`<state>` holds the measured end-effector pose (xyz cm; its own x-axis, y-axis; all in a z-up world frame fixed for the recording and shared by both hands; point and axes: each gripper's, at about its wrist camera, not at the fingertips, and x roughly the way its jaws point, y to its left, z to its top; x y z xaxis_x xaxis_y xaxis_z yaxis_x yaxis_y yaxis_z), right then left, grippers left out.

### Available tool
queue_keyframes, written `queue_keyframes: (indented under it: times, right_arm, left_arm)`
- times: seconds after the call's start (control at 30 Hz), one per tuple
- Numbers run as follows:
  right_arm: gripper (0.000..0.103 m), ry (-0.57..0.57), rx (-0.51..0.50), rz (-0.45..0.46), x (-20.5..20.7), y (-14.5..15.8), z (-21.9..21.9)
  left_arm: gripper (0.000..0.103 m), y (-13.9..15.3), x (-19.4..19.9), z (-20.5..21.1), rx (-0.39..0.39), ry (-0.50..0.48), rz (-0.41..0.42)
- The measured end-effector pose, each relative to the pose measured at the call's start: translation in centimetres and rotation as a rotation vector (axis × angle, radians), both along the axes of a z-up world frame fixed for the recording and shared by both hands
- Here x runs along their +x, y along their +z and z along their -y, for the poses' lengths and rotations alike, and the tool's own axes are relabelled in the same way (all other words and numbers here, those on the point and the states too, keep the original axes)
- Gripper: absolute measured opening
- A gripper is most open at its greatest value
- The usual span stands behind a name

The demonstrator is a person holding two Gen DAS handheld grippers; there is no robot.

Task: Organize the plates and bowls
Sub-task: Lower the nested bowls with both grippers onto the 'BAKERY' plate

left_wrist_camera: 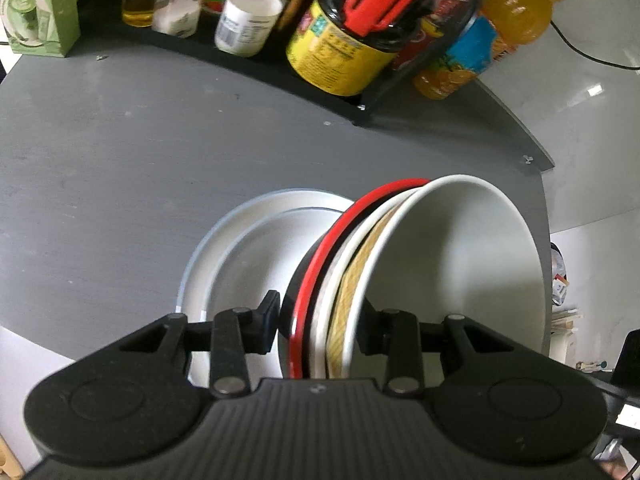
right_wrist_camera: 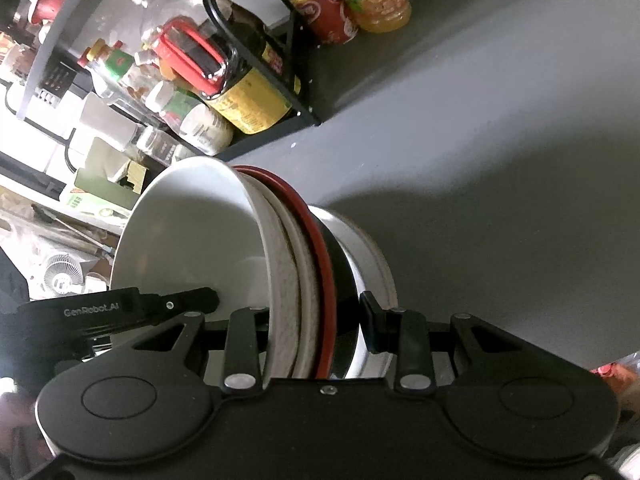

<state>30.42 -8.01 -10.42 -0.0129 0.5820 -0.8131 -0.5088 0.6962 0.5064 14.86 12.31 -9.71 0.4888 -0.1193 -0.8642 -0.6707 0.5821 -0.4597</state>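
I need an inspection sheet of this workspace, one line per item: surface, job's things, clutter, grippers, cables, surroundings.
Surface: grey table, a few small specks on it.
Job's things: nested bowl stack, white bowl innermost and a red-rimmed one outermost, tipped on its side; white plates lie beneath it.
Clutter: black wire rack with bottles and jars; orange juice bottle beside it; green box at the far left.
Grippers: left hand-held gripper and right hand-held gripper each shut on the bowl stack's rims from opposite sides.
Cables: one dark cable beyond the table's edge.
Surroundings: pale floor; small white fan and blurred oddments.
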Motion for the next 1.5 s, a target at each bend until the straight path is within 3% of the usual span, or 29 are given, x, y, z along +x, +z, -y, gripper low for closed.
queue_keyframes:
  times: [0.57,1.2,1.4,1.5]
  right_arm:
    - [0.033,-0.072,-0.037,-0.029,-2.2,-2.1,-0.5]
    - [0.036,-0.106,-0.040,0.008,-2.6,-1.9,-0.5]
    - [0.046,-0.126,0.010,0.057,-2.9,0.0,0.6]
    - [0.052,-0.142,0.013,0.091,-3.1,0.6,1.1]
  left_arm:
    - [0.037,-2.6,-1.0,-2.3,-0.049,-0.053,-0.010]
    - [0.037,-3.0,-1.0,-2.6,-0.057,-0.059,0.015]
    - [0.046,-0.9,-0.7,-2.1,0.019,-0.092,0.017]
    - [0.056,-0.1,-0.6,-1.7,0.060,-0.122,0.022]
